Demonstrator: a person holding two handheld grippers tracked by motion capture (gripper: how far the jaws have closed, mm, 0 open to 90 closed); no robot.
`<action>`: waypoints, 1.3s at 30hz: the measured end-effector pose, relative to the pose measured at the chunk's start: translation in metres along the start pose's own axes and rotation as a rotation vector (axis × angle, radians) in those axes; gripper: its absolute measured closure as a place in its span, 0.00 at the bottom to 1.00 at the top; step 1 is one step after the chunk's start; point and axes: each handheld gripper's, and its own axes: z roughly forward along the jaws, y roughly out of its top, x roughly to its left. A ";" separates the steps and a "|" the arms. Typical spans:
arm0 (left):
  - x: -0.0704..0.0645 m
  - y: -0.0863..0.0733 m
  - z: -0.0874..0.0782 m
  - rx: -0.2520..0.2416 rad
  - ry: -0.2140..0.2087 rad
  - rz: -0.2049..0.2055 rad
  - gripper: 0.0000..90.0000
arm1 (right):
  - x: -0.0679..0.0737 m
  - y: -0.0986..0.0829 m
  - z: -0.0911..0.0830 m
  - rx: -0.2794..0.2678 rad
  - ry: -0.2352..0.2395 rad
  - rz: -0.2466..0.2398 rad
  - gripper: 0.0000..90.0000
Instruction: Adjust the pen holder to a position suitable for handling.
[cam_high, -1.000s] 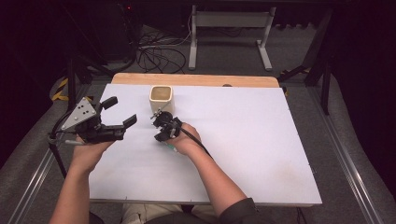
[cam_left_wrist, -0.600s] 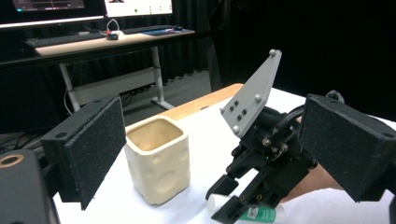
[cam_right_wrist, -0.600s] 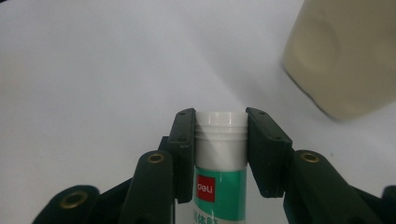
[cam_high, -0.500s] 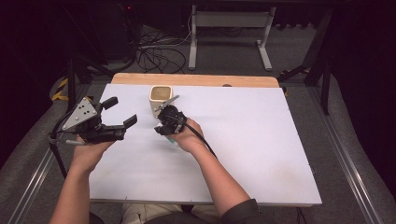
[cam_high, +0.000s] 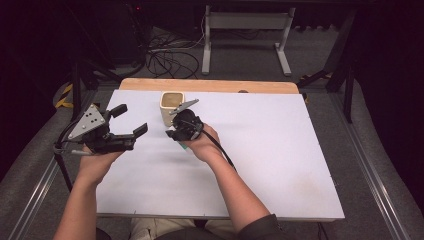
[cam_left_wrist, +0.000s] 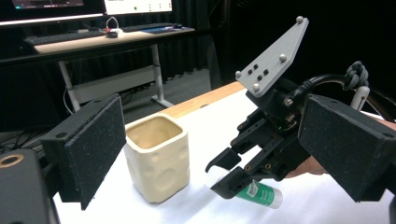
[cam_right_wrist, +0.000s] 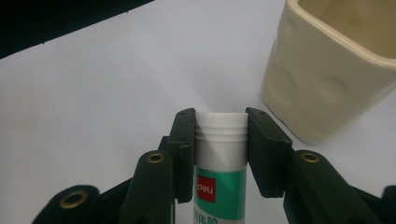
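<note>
I have the glue stick (cam_right_wrist: 219, 158) clamped in my right gripper (cam_right_wrist: 220, 140), jaws closed on its white threaded neck, just beside the cup (cam_right_wrist: 336, 65) and above the table (cam_high: 280, 150). I judge the stick light and rigid, a smooth plastic tube that could slip or swivel between the pads, so a hold lower on the green body would be surer than the ridged neck; the ridges do give some bite. Its long axis runs along the jaws, white end leading, away from my hand; in the left gripper view the green tail (cam_left_wrist: 261, 195) slants down toward the table. The cup looks ceramic, so I'd avoid knocking it. My left gripper (cam_high: 131, 121) hangs spread wide, empty, to the cup's left.
</note>
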 end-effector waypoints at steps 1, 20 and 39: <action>0.000 0.000 0.000 0.001 -0.001 0.002 0.09 | 0.000 0.000 -0.001 -0.005 0.000 0.003 0.73; -0.005 -0.010 0.015 0.030 -0.025 -0.002 0.12 | -0.008 -0.003 -0.031 -0.202 -0.049 0.034 0.73; -0.020 -0.026 0.041 0.063 -0.059 0.010 0.13 | -0.007 -0.007 -0.059 -0.380 -0.090 0.024 0.73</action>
